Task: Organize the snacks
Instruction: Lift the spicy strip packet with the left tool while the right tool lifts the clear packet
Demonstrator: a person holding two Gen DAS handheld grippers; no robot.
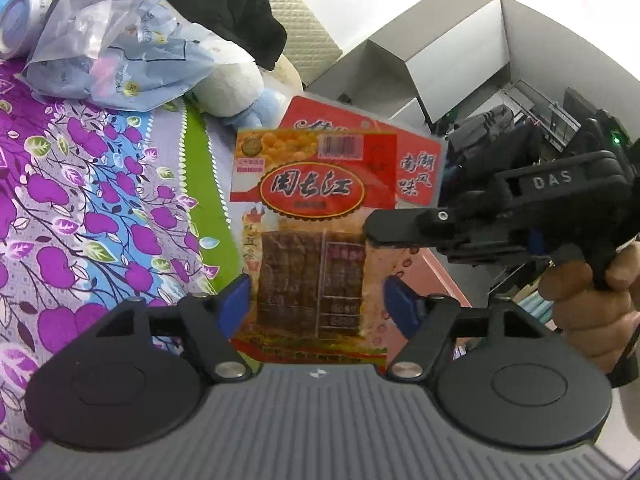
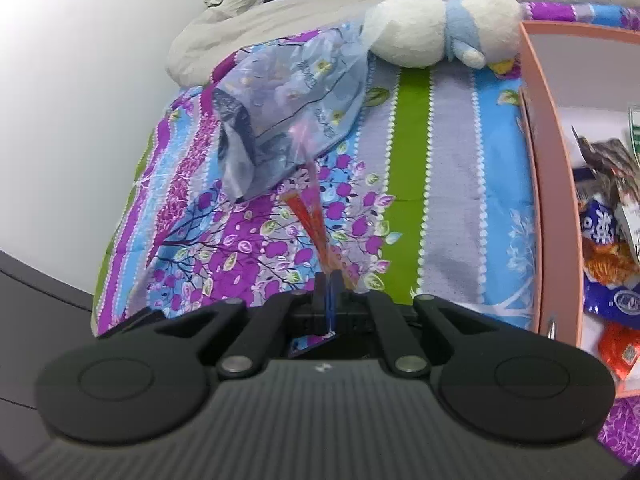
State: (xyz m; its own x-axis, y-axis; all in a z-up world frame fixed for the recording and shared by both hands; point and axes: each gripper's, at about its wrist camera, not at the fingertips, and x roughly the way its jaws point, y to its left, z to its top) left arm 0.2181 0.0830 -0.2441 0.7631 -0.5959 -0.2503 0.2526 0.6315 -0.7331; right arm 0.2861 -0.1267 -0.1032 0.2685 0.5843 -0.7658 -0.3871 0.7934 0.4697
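Right gripper [image 2: 329,280] is pinching the edge of the red snack packet [image 1: 308,216], left gripper [image 1: 316,304] spread wide either side of it, over the floral bedsheet's [image 1: 100,208] edge.

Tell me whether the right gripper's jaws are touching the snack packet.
Touching. In the left wrist view the right gripper has its jaws shut on the edge of the snack packet, with no gap.

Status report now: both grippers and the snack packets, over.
Left gripper open around snack packet. Right gripper shut on packet edge. Box nearby, nothing blocking.
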